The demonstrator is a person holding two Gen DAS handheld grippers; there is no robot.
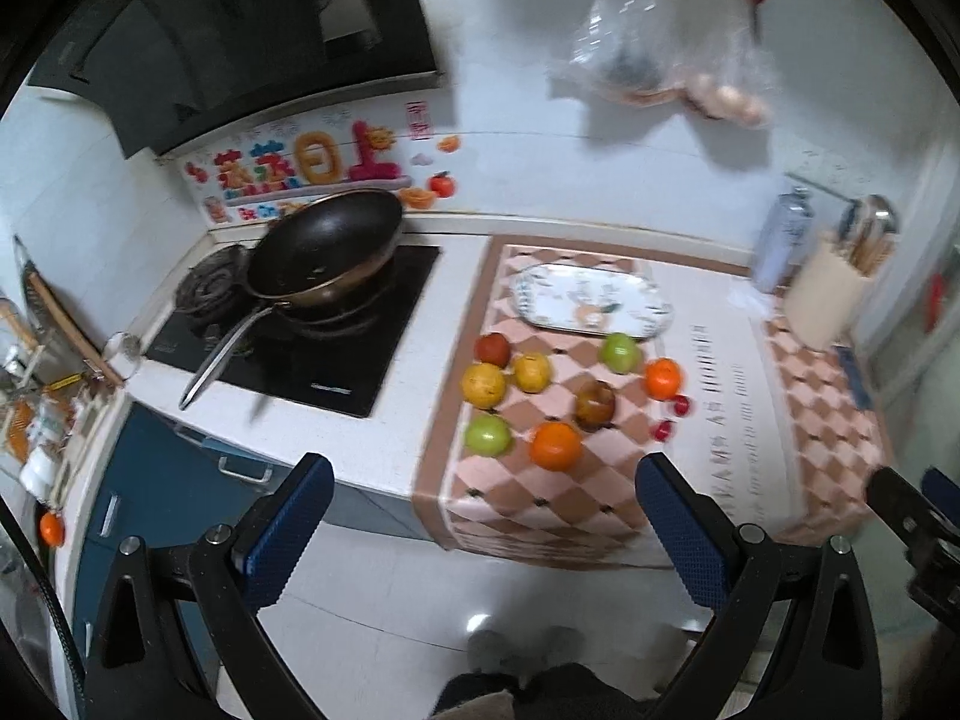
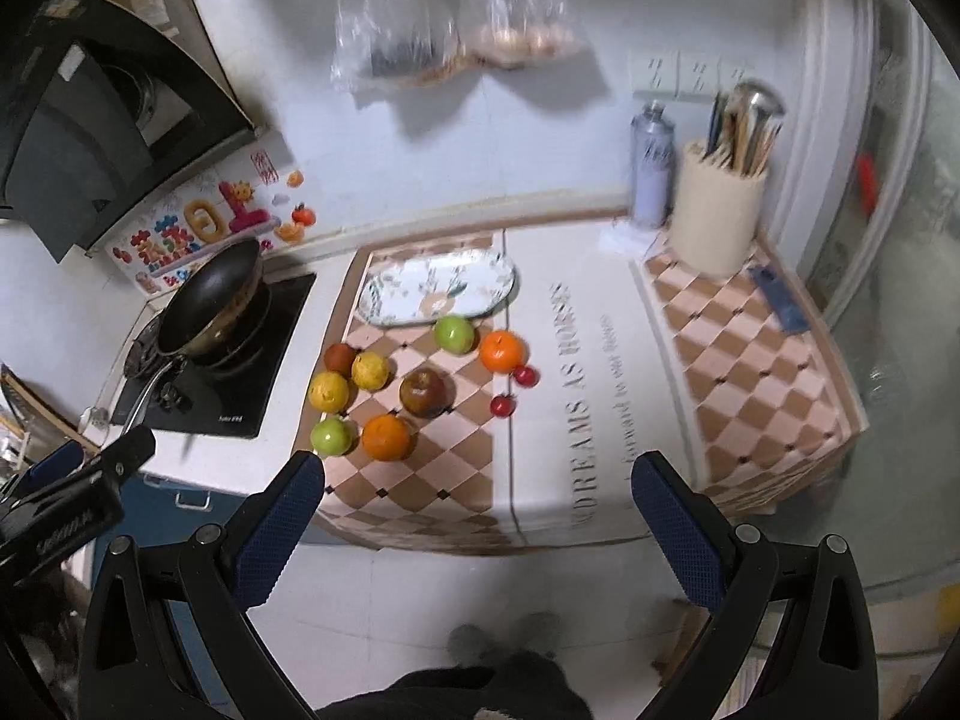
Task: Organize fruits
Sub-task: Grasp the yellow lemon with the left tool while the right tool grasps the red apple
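Several fruits lie on a checked mat point(image 1: 540, 498) point(image 2: 420, 480) on the counter: two oranges point(image 1: 555, 445) point(image 2: 386, 437), two green apples point(image 1: 487, 434) point(image 2: 453, 333), two yellow fruits point(image 1: 483, 384) point(image 2: 329, 390), a red apple point(image 1: 492, 348), a brown apple point(image 1: 595, 403) point(image 2: 422, 392) and two small red fruits point(image 2: 501, 405). A patterned oval plate point(image 1: 591, 299) point(image 2: 438, 288) sits behind them, with nothing on it. My left gripper point(image 1: 483, 516) and right gripper point(image 2: 477, 516) hover open in front of the counter edge, above the floor, holding nothing.
A black wok point(image 1: 327, 252) point(image 2: 210, 300) rests on the stove at the left. A utensil holder point(image 2: 717, 222) and a bottle point(image 2: 651, 168) stand at the back right. Plastic bags point(image 2: 456, 42) hang on the wall. A person's feet point(image 2: 504, 636) show on the floor below.
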